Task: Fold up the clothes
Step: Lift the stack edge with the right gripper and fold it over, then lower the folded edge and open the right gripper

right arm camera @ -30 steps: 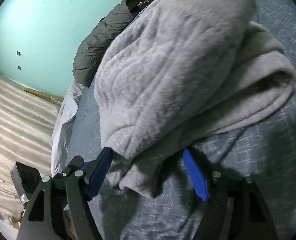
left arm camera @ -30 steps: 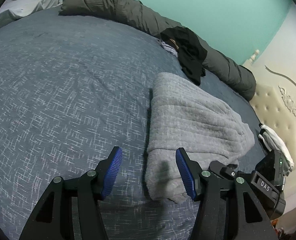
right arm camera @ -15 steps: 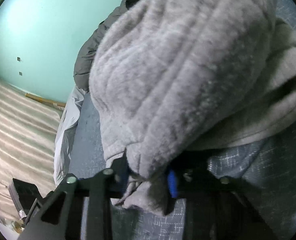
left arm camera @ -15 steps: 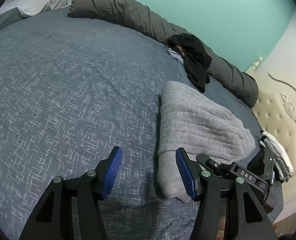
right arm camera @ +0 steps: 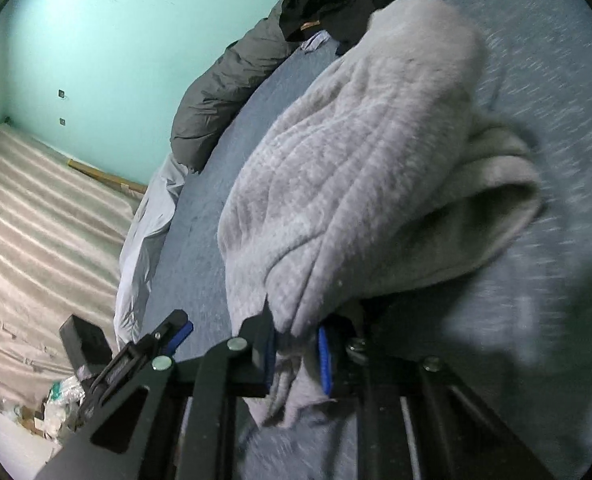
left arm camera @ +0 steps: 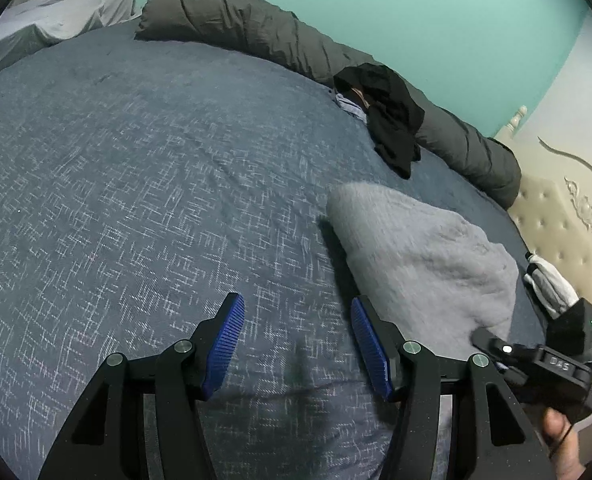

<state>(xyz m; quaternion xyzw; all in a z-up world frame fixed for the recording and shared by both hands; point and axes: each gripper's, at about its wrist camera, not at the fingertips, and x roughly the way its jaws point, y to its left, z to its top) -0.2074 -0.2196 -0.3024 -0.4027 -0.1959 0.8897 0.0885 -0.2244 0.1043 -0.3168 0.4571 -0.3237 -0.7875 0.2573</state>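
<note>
The left gripper (left arm camera: 294, 344) is held low over the bed cover (left arm camera: 144, 208), its blue ribbed pads (left arm camera: 224, 344) spread wide with only bare cover seen between them; the right gripper (right arm camera: 296, 354) is seen from its own camera with its blue pads (right arm camera: 325, 360) drawn close together on a bunched edge of the grey fleece garment (right arm camera: 356, 168), which is pinched between them; in the left view part of a hand (left arm camera: 564, 444) is seen gripping the right tool at the lower right edge.

The garment is thick and fuzzy, ribbed in long parallel channels, folded into a rounded bundle with a paler rolled layer showing beneath; it is blurred in both views, and whether its far end rests on the cover cannot be told. The cover is a blue-grey weave flecked with pale cross-hatching. A crumpled black garment (left arm camera: 388, 120) is draped over a long, dark grey quilted roll (left arm camera: 256, 32) along the mint-green wall (left arm camera: 416, 8); a cream tufted headboard (left arm camera: 556, 216) with carved scrollwork stands at the right, a white and grey cloth (left arm camera: 550, 282) lying just beside it.
</note>
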